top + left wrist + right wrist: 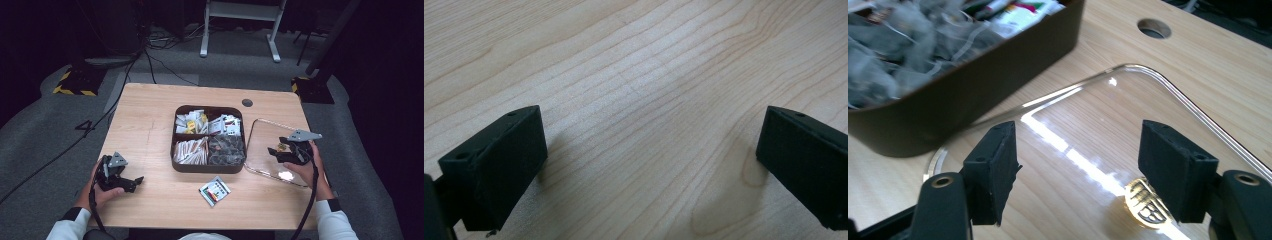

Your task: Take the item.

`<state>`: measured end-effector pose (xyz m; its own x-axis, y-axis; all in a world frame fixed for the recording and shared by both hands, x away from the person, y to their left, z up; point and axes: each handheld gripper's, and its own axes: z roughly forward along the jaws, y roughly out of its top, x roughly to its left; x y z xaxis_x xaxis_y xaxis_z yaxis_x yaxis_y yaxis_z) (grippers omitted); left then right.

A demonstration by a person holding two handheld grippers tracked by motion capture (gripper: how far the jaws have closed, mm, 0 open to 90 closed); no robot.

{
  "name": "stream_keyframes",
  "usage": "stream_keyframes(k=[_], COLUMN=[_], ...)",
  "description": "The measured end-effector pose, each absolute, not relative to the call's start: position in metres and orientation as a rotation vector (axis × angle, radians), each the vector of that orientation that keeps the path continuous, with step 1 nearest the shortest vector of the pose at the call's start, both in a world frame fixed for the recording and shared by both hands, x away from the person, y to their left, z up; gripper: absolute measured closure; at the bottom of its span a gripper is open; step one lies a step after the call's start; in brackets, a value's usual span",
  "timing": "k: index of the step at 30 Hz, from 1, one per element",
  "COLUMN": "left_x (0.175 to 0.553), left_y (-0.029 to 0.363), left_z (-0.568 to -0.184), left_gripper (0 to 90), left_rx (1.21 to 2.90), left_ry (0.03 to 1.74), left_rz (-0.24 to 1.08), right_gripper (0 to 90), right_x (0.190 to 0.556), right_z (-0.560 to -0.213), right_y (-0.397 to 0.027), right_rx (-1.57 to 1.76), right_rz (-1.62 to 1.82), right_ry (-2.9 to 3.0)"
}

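— Where does the right gripper [280, 152] stand?

— At the right of the high view, its black jaws spread wide with nothing between them, hovering over the clear, rounded-corner plastic lid [260, 131] that lies flat on the pale wooden table [150, 115].

— And from the gripper's own camera?

— The lid [1173, 95] sits directly beneath the jaws, its curved rim running from lower left up to the right. The gold emblem [1143, 200] is by the right-hand jaw.

— Which way is the box?

— The dark brown compartment tray of sachets [180, 162] lies just left of the lid in the high view, its wall [998, 75] at upper left here.

— The left gripper [131, 182]?

— Also open and empty, lower left, well apart. The right is plainly nearer.
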<state>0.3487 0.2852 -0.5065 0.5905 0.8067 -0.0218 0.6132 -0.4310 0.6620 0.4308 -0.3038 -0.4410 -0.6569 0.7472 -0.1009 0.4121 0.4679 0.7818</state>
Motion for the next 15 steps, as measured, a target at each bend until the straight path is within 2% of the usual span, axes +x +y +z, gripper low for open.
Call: stream_keyframes(k=[15], left_x=[0.349], left_y=[0.285], left_z=[-0.506], left_gripper=[0.2], left_rx=[2.188], left_ry=[1.120], left_rz=[0.399], right_gripper=[33.3], right_x=[0.460], right_z=[-0.470], right_y=[-0.325], right_rx=[1.115], right_rz=[0.980], right_ry=[2.285])
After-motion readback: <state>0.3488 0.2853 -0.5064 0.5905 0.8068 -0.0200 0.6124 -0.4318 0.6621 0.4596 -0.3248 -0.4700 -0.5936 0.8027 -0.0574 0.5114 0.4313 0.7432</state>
